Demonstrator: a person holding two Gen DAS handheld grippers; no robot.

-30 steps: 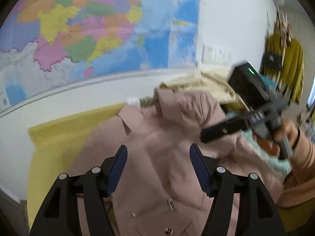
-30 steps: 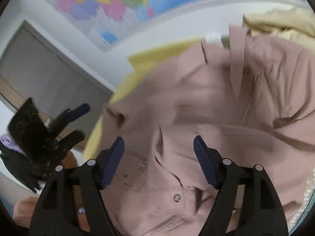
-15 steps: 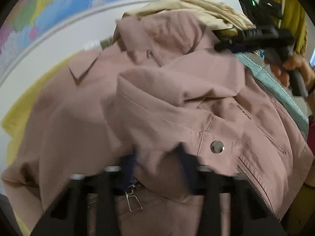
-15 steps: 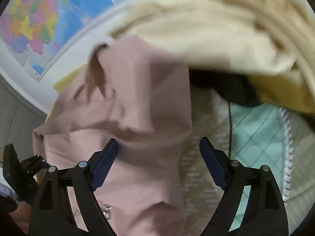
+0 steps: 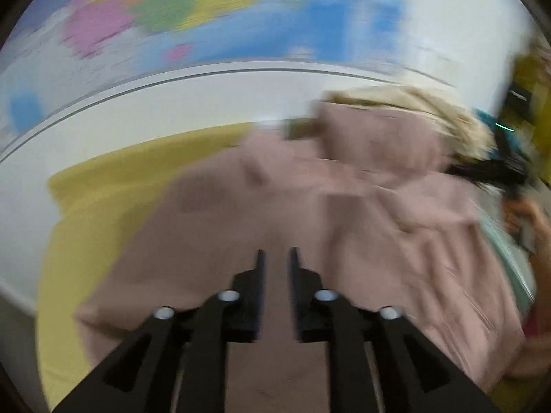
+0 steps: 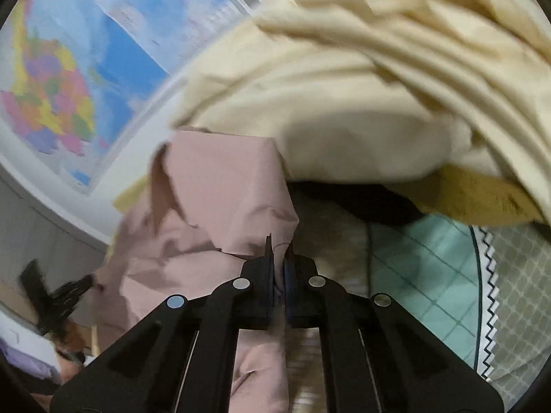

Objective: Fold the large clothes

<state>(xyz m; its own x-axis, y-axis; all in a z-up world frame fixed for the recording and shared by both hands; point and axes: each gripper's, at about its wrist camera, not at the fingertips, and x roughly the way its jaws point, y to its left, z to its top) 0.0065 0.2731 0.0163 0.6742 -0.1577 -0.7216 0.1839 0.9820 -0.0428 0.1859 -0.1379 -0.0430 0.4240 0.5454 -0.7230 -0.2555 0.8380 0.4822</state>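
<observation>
A dusty pink jacket (image 5: pixel 310 223) lies spread on a yellow sheet (image 5: pixel 103 213); the left wrist view is blurred. My left gripper (image 5: pixel 277 253) is low over its near part with only a narrow slit between the fingers. Pink cloth fills the slit, and the jaws are opening. In the right wrist view a fold of the jacket (image 6: pixel 224 199) lies beside a cream garment. My right gripper (image 6: pixel 279 241) is shut on the right edge of that fold. The left gripper also shows as a dark blur (image 6: pixel 65 292) at the lower left.
A heap of cream clothing (image 6: pixel 344 96) with a mustard piece (image 6: pixel 482 199) lies at the back right. A teal quilted cloth (image 6: pixel 423 275) lies below it. A wall map (image 5: pixel 206 17) hangs behind. A person's hand (image 5: pixel 530 220) holds the right tool at the right edge.
My right gripper swung right from over the jacket front to the fold beside the cream heap and shut. My left gripper dropped onto the jacket, closed to a slit, then tipped back up.
</observation>
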